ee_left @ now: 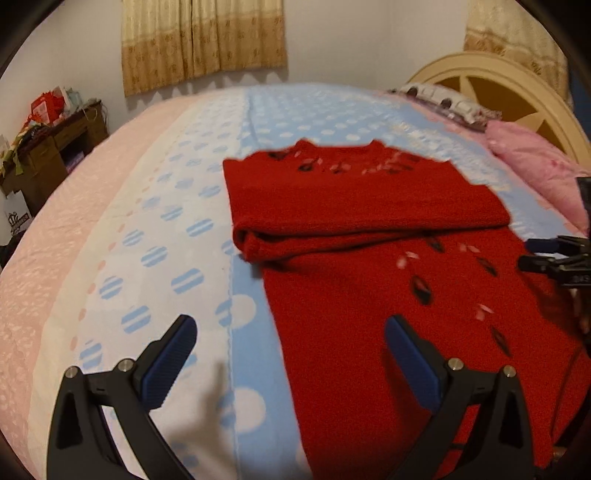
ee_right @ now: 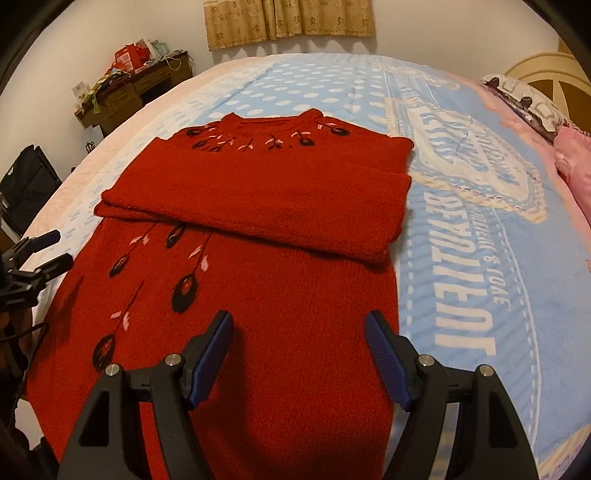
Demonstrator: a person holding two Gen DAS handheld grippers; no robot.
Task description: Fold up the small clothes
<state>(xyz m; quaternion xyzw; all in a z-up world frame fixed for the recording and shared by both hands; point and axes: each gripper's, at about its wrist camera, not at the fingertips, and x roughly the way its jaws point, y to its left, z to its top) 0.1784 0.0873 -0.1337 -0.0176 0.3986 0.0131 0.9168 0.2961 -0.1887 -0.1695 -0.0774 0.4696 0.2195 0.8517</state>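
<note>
Right wrist view shows one red sweater lying flat on the bed, nearer the bed's left edge than its right, collar toward the far edge under the curtain. Both sleeves appear folded across the chest, forming one thick band; the exact layering is hard to read from this angle. Black and pink embroidered sprigs run in a row below the collar and in two or three lines down the left part of the body.

Two grippers are in play. The right gripper hovers over the sweater's lower body with its two blue-padded fingers spread wide and nothing between them. The left gripper is also wide apart and empty, one finger over the dotted blue bedcover, the other over the sweater's left side edge.

Two pillows sit at the headboard end: one pink pillow and one patterned pillow. One cluttered wooden desk stands beyond the bed's far left corner.
</note>
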